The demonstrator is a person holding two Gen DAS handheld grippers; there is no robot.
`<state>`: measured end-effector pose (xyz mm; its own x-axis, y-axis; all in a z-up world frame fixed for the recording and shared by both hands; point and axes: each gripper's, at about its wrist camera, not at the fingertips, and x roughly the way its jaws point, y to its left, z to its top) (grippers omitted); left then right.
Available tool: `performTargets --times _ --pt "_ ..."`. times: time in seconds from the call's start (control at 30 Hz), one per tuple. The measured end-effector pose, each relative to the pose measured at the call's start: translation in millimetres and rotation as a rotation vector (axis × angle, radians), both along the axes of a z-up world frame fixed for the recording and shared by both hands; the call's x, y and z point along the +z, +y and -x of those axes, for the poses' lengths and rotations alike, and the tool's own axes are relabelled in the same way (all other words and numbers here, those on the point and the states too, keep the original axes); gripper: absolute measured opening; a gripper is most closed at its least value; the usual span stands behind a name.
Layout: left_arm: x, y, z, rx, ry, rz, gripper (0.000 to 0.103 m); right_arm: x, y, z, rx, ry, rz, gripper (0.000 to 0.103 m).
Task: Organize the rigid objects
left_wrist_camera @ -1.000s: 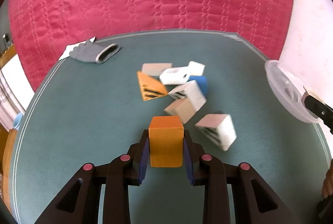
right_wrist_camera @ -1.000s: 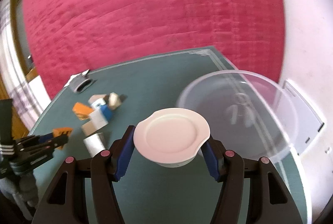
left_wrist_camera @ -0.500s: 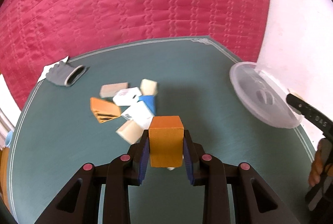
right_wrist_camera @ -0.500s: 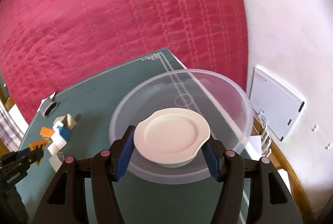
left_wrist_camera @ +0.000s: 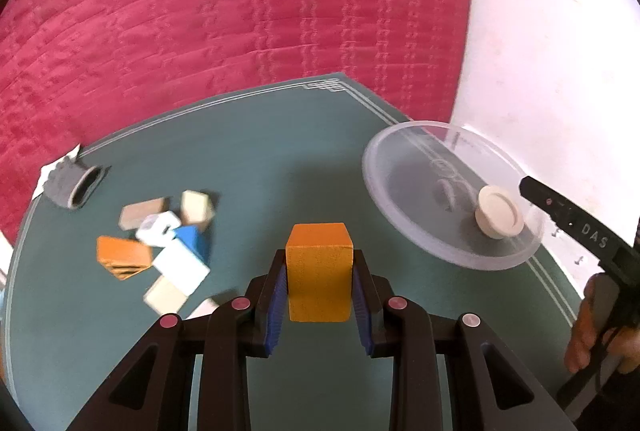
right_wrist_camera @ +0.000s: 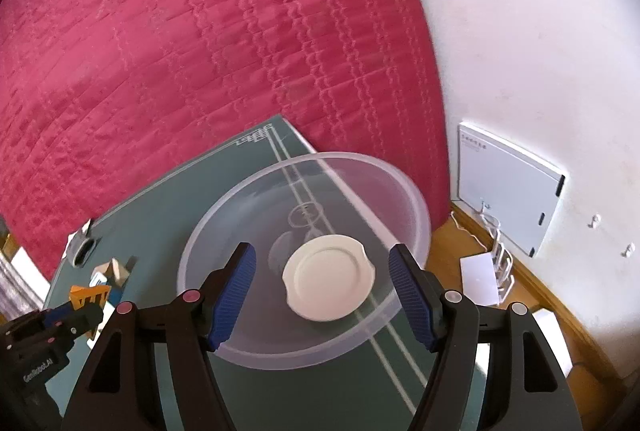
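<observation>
My right tool (right_wrist_camera: pixel 322 289) has just been opening and has nothing between its pads now; the white lid (right_wrist_camera: pixel 329 277) lies in the clear bowl (right_wrist_camera: pixel 224 231) at the bench's far right. Left tool (left_wrist_camera: pixel 319 285) is clamped on the orange block (left_wrist_camera: pixel 319 277), so I'd carry it right, get over the bowl, then let go low.

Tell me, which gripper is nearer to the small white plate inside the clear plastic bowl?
Right. The right gripper hangs open just above the small white plate; the left gripper, clamping an orange block, is off beside the clear plastic bowl.

Orange block (left_wrist_camera: pixel 319 271), cream dish (right_wrist_camera: pixel 329 283) – teal table (left_wrist_camera: pixel 260 151) w/ pale border.
</observation>
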<state>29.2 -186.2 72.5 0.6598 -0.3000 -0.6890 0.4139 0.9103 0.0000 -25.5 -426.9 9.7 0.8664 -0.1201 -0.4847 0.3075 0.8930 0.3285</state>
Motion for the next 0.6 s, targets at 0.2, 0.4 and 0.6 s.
performTargets --times 0.2,0.4,0.6 --pt "-0.5 -30.3 -7.7 -0.058 0.013 0.009 0.031 0.1 -3.0 5.4 -0.049 -0.024 0.003 0.07" --pt "-4.5 -55.7 -15.3 -0.11 0.036 0.017 0.031 -0.6 -11.7 10.6 -0.102 -0.043 -0.013 0.07" --pt "-8.0 -76.4 -19.8 -0.151 0.043 0.018 0.031 -3.0 -15.8 11.3 -0.121 -0.045 -0.03 0.07"
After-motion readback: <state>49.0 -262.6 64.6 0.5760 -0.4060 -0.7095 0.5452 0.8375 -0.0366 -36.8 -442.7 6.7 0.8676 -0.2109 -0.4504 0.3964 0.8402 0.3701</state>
